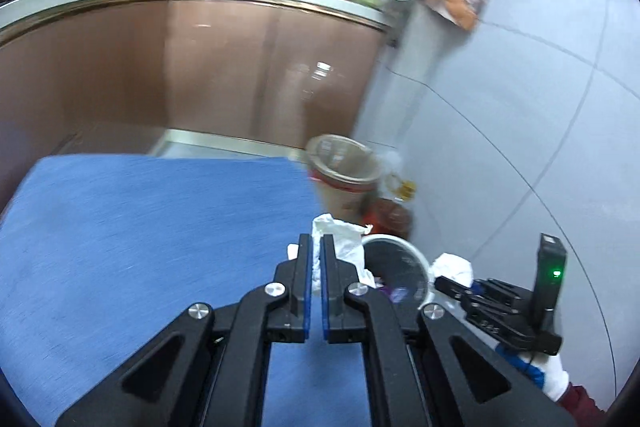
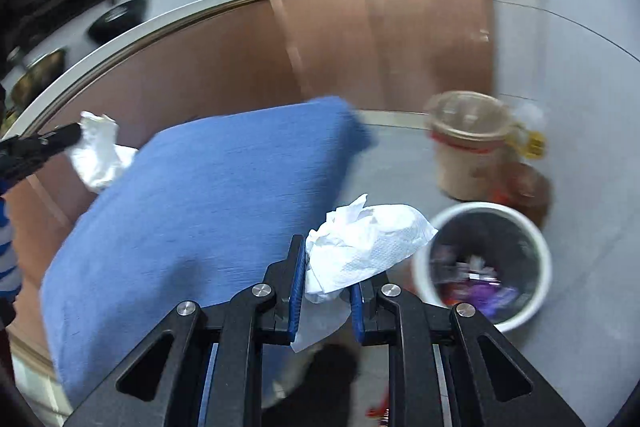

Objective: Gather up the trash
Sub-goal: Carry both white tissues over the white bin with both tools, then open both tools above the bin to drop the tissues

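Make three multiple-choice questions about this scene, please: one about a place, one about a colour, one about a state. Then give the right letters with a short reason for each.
1. Where does the white bin stand?
A. on the floor beside the blue cloth
B. on the kitchen counter
C. on the blue cloth

2. What colour is the cloth on the table?
A. red
B. blue
C. green

3. What is the right gripper doing?
A. standing open and empty
B. gripping a metal pan
C. gripping a crumpled white tissue

Answers:
1 A, the bin sits on the grey floor, past the cloth's edge.
2 B, the cloth is plainly blue.
3 C, the tissue is pinched between its blue pads.
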Demonstrator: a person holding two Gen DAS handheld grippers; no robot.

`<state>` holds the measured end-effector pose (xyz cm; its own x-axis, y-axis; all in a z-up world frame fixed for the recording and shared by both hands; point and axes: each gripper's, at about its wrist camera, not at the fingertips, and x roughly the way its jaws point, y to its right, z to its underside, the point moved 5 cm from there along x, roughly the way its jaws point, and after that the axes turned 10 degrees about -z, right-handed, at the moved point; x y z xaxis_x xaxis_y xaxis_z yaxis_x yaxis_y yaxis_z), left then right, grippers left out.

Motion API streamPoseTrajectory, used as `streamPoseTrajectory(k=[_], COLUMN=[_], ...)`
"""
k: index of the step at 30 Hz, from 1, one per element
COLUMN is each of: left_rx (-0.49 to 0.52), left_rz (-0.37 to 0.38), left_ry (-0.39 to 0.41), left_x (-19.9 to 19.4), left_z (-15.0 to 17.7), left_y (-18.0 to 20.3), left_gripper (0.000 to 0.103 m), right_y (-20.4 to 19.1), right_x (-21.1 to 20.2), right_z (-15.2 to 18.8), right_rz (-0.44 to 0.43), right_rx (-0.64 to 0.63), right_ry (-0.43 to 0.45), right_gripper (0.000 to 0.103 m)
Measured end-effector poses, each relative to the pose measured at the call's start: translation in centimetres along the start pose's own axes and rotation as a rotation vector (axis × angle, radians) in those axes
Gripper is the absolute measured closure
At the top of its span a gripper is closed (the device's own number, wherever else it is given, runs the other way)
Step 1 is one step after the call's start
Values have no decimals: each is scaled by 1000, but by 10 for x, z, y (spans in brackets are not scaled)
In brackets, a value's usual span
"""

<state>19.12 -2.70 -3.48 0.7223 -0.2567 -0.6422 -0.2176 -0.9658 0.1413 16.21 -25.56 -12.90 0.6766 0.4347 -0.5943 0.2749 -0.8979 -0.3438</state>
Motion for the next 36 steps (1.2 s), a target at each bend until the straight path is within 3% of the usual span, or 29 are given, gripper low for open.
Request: streamPoseTrajectory(k=[6,11,16,25,26,30,36], left_rx=[110,156,145,105,105,89,93], left_rz=[58,66,88,136,135,143,149], left_ry=[-94,-165,-228,-287,-288,-281,-259], left_x=[99,165,213,238,239,237,217], left_z=[-16,-12,-6,5,5,4,6], left_y=[100,154,181,197,198,198,196], left_gripper=[100,99,98,96,94,65,65], right_y=[86,136,169,183,181,178,168], right_x=[11,33,58,75,74,70,54], right_z=[-11,-10,-6,0,1,1,-2], right_rz=[125,176,216,249,250,262,277], right_rx=[102,150,172,173,172,167,170], right_ry=[14,-22,-57,-99,-99,-102,-79], right_gripper=[83,81,74,54,53,50,50])
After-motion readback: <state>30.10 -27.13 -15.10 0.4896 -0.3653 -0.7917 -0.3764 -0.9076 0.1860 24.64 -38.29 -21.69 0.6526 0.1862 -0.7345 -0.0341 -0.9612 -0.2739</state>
